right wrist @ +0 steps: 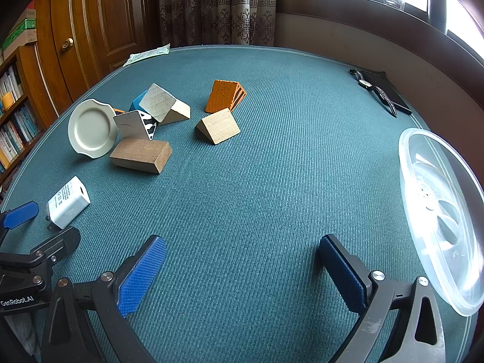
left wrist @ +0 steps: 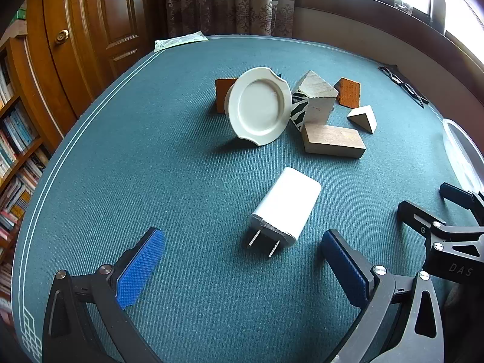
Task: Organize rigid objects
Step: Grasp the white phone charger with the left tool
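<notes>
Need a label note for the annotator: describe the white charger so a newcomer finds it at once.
On the green table mat, look at the near side, in front of the pile of wooden blocks and the tilted plate. The charger lies alone there, ahead of the open left gripper. It is the only glossy white box with two metal prongs.

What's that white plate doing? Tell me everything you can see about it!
The white plate is small and round with a wavy, notched rim and a flat round well in the middle. It looks like glazed ceramic, clean and empty. It is not lying flat: it stands tilted on its edge on the green table mat, leaning back against the pile of blocks, with an orange block behind it. No gripper touches it.
</notes>
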`<state>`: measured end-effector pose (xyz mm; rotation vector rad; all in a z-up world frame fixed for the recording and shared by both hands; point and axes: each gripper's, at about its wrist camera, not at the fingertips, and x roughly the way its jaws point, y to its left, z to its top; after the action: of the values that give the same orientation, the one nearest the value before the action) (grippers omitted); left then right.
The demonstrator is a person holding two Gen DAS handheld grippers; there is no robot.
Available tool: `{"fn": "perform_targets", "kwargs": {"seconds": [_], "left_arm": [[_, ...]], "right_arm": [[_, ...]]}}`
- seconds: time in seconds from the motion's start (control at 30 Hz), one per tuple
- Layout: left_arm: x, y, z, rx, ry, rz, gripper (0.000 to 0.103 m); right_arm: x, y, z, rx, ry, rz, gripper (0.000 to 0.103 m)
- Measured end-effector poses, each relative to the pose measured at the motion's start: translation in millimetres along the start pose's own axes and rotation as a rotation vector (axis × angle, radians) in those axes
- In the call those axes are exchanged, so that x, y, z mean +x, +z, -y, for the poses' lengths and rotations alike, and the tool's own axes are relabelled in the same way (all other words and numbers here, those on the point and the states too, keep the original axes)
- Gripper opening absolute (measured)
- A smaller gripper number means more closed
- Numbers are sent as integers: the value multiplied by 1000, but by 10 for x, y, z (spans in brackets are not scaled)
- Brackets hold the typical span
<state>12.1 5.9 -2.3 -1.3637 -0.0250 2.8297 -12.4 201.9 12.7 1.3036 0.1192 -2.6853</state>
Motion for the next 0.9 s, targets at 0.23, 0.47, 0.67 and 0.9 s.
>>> {"fn": "perform_targets", "kwargs": {"seconds": [0.23, 0.47, 0.67, 0.9], "left_arm": [[-7, -7, -36, -7, -2, -1, 103], [-17, 18, -80, -20, -18, -1, 103], [-36, 33, -109, -29, -35, 0, 103], [-37, 99, -47, -3, -35, 9, 92]], "right_arm": [[-1, 3, -5, 1, 0, -2, 103], [25, 9, -14, 2, 2, -21, 103], [41, 7, 11, 2, 2, -26, 103], [69, 18, 15, 15, -3, -45, 103]]}}
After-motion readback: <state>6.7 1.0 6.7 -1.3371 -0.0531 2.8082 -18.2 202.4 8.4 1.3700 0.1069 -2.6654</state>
